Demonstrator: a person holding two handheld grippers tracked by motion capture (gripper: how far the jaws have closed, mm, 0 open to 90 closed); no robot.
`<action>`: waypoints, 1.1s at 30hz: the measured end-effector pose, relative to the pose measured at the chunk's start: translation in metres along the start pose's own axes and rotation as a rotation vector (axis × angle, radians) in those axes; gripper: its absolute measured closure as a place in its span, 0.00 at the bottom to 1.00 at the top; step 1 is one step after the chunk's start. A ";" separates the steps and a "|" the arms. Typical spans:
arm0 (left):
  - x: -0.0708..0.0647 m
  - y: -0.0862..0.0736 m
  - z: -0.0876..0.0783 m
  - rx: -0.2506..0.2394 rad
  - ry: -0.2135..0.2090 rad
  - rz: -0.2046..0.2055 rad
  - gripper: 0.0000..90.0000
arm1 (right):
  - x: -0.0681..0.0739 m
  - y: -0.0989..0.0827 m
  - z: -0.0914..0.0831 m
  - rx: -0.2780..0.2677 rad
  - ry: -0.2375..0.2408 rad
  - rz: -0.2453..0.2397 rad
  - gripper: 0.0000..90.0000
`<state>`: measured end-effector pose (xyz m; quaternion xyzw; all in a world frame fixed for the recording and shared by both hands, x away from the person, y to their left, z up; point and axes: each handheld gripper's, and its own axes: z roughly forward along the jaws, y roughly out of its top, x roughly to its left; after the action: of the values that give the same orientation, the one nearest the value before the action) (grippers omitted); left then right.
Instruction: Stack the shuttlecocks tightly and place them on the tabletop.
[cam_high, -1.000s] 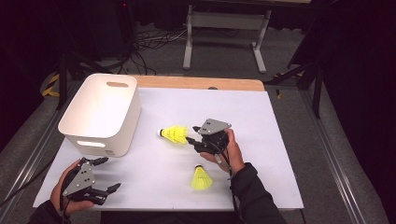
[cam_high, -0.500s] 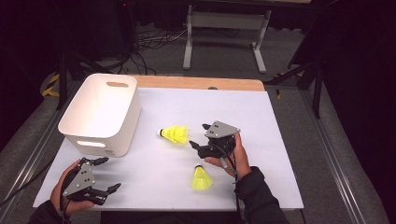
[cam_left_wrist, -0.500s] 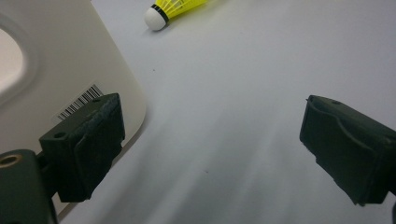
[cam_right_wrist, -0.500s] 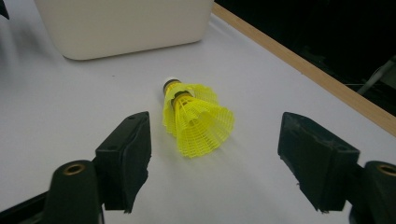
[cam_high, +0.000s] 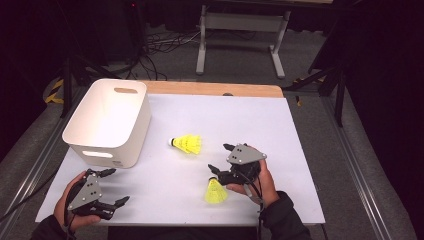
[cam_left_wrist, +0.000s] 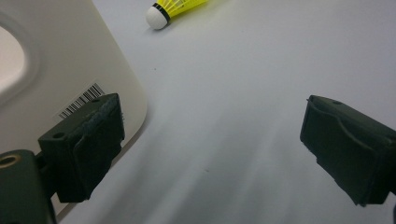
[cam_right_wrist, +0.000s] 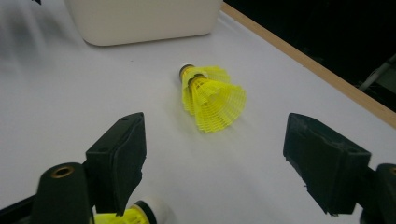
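**Both shuttlecocks on the table, bin empty**

Nothing in the white bin as far as the high view shows. Two yellow shuttlecocks out on the white sheet: far shuttlecock lying on its side near the middle, to the right of the bin; near shuttlecock standing on its skirt by the front edge, just beside the right gripper.

Right gripper: jaws just been opening, now wide, nothing between them. In the right gripper view, far shuttlecock dead ahead between the jaws but apart from them; near shuttlecock just under the left jaw.

Left gripper: parked at the front left corner beside the bin, jaws spread, empty.

Judged from this: sorting not yet begun or barely begun. Left to do: grasp each shuttlecock, carry to the bin, release.
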<state>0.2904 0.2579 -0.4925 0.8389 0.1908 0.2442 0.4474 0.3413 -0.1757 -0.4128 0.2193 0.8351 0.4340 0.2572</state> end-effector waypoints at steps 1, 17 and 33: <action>0.000 0.000 0.000 0.001 0.001 0.004 0.08 | 0.001 -0.001 -0.001 0.004 0.003 -0.005 0.25; 0.000 0.000 0.000 0.008 -0.002 0.007 0.08 | 0.023 -0.027 -0.013 0.035 0.031 -0.024 0.25; 0.000 0.000 0.000 0.020 0.001 0.018 0.08 | 0.029 -0.041 -0.019 0.038 0.051 -0.010 0.23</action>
<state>0.2907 0.2576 -0.4923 0.8448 0.1859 0.2468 0.4369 0.3016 -0.1916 -0.4450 0.2089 0.8505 0.4223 0.2337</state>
